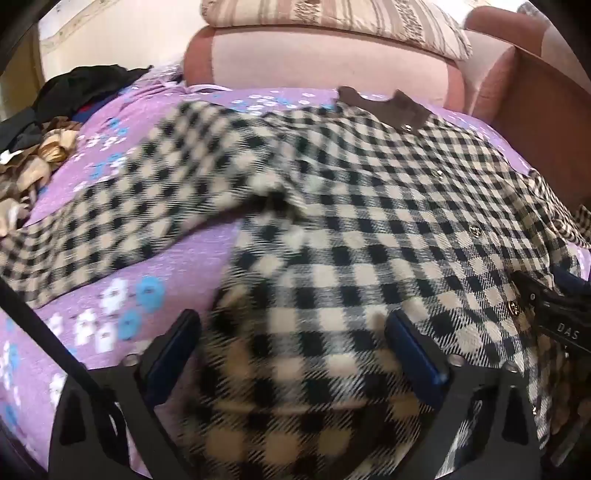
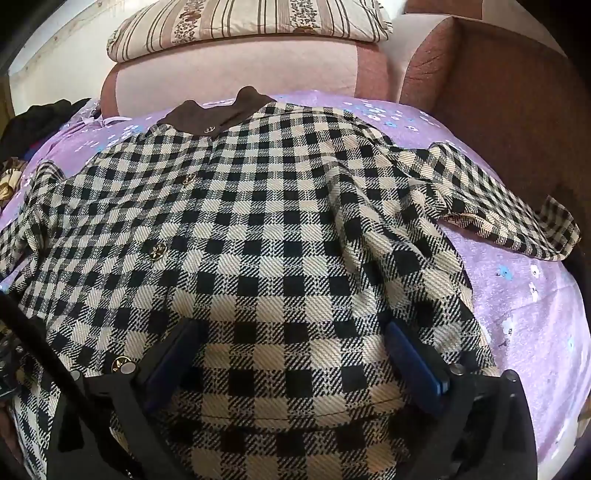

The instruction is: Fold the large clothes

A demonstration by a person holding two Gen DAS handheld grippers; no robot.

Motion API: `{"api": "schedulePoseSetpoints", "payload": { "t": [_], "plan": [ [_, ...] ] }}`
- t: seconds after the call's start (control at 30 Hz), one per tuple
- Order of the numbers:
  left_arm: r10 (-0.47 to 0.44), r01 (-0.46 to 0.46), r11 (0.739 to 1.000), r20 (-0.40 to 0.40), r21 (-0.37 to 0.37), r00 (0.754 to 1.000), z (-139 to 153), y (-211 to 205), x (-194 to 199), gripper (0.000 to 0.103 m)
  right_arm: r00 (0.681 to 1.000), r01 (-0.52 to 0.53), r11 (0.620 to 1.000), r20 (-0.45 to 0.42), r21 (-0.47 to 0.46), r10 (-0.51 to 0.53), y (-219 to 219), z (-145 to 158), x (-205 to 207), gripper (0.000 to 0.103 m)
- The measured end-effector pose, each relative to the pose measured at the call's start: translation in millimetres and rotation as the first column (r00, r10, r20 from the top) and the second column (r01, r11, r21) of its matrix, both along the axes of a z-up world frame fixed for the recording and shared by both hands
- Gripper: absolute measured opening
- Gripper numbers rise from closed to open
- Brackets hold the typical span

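A black-and-cream checked jacket (image 2: 280,206) with a brown collar (image 2: 221,114) and gold buttons lies spread face up on a purple flowered bedsheet (image 2: 524,295). One sleeve (image 2: 491,206) lies out to the right, and the other sleeve (image 1: 110,221) stretches left. My right gripper (image 2: 295,332) hovers open over the jacket's lower front, its blue pads wide apart. My left gripper (image 1: 293,332) is also open, over the jacket's lower left part. Blurred cloth lies between its fingers, and no pad presses on it. The right gripper's black body (image 1: 557,314) shows at the left wrist view's right edge.
A pink sofa back (image 2: 236,74) with a striped cushion (image 2: 251,26) runs behind the sheet, and a brown armrest (image 2: 509,99) rises on the right. A heap of dark and tan clothes (image 1: 40,129) lies at the far left.
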State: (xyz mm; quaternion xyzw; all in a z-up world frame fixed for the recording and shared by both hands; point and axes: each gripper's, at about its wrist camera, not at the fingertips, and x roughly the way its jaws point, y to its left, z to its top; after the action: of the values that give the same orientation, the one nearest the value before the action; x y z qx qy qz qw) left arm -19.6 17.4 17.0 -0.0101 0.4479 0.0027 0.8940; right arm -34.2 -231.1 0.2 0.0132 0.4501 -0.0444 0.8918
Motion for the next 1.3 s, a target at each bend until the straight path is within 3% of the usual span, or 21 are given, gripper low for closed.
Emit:
{"api": "schedulePoseSetpoints", "payload": {
  "t": [0.17, 0.3, 0.37, 0.43, 0.5, 0.53, 0.57, 0.7, 0.73, 0.77, 0.8, 0.83, 0.93, 1.07, 1.2, 1.3],
  "plan": [
    [0.083, -0.081, 0.996, 0.048, -0.034, 0.995, 40, 56, -12, 0.091, 1.0, 0.001, 1.0, 0.008, 0.0, -0.001, -1, 0, 1, 0.103],
    [0.201, -0.204, 0.978, 0.056, 0.049, 0.978, 58, 126, -8, 0.091, 1.0, 0.003, 1.0, 0.015, 0.0, -0.003, -1, 0, 0, 0.103],
    [0.27, -0.277, 0.95, 0.065, 0.144, 0.961, 62, 161, -6, 0.091, 1.0, 0.003, 1.0, 0.016, -0.001, -0.003, -1, 0, 1, 0.103],
    [0.339, -0.35, 0.902, 0.089, 0.253, 0.937, 63, 201, 2, 0.092, 1.0, 0.003, 1.0, 0.017, -0.002, -0.003, -1, 0, 1, 0.103],
    [0.394, -0.403, 0.859, 0.095, 0.315, 0.914, 59, 231, 5, 0.092, 1.0, 0.004, 1.0, 0.02, -0.003, -0.004, 0, 0, 0, 0.103],
    [0.425, -0.427, 0.847, 0.08, 0.316, 0.902, 56, 250, 6, 0.092, 1.0, 0.004, 1.0, 0.02, -0.004, -0.004, 0, 0, 0, 0.103],
    [0.439, -0.435, 0.854, 0.056, 0.285, 0.897, 53, 264, 6, 0.092, 1.0, 0.004, 1.0, 0.019, -0.004, -0.004, -1, 1, 0, 0.103],
    [0.414, -0.41, 0.91, -0.078, 0.067, 0.907, 36, 299, 10, 0.091, 1.0, 0.005, 1.0, 0.021, -0.006, -0.005, 0, 1, 0, 0.103],
    [0.391, -0.39, 0.92, -0.099, 0.026, 0.915, 35, 299, 10, 0.089, 1.0, 0.005, 1.0, 0.021, -0.006, -0.005, -1, 1, 0, 0.103],
    [0.37, -0.373, 0.928, -0.116, -0.001, 0.922, 33, 300, 11, 0.07, 1.0, 0.005, 1.0, 0.022, -0.006, -0.005, 0, 0, 0, 0.103],
    [0.386, -0.383, 0.923, -0.111, 0.046, 0.916, 33, 300, 12, 0.039, 1.0, 0.005, 1.0, 0.022, -0.007, -0.005, 0, 0, 0, 0.103],
    [0.397, -0.388, 0.916, -0.1, 0.1, 0.912, 36, 298, 13, 0.016, 1.0, 0.005, 1.0, 0.023, -0.007, -0.005, 0, 0, 0, 0.103],
    [0.411, -0.398, 0.909, -0.109, 0.122, 0.905, 46, 303, 17, 0.01, 1.0, 0.005, 1.0, 0.024, -0.006, -0.005, 0, 0, 0, 0.103],
    [0.502, -0.483, 0.842, -0.021, 0.24, 0.865, 64, 322, 36, 0.01, 1.0, 0.005, 1.0, 0.025, -0.009, -0.005, 2, 0, -1, 0.103],
    [0.541, -0.528, 0.821, 0.0, 0.219, 0.841, 83, 331, 36, 0.018, 1.0, 0.004, 1.0, 0.021, -0.006, -0.004, -1, 1, 1, 0.103],
    [0.531, -0.525, 0.82, 0.036, 0.229, 0.846, 89, 320, 28, 0.025, 1.0, 0.003, 1.0, 0.018, 0.001, -0.003, -2, 0, 1, 0.103]
  ]
}}
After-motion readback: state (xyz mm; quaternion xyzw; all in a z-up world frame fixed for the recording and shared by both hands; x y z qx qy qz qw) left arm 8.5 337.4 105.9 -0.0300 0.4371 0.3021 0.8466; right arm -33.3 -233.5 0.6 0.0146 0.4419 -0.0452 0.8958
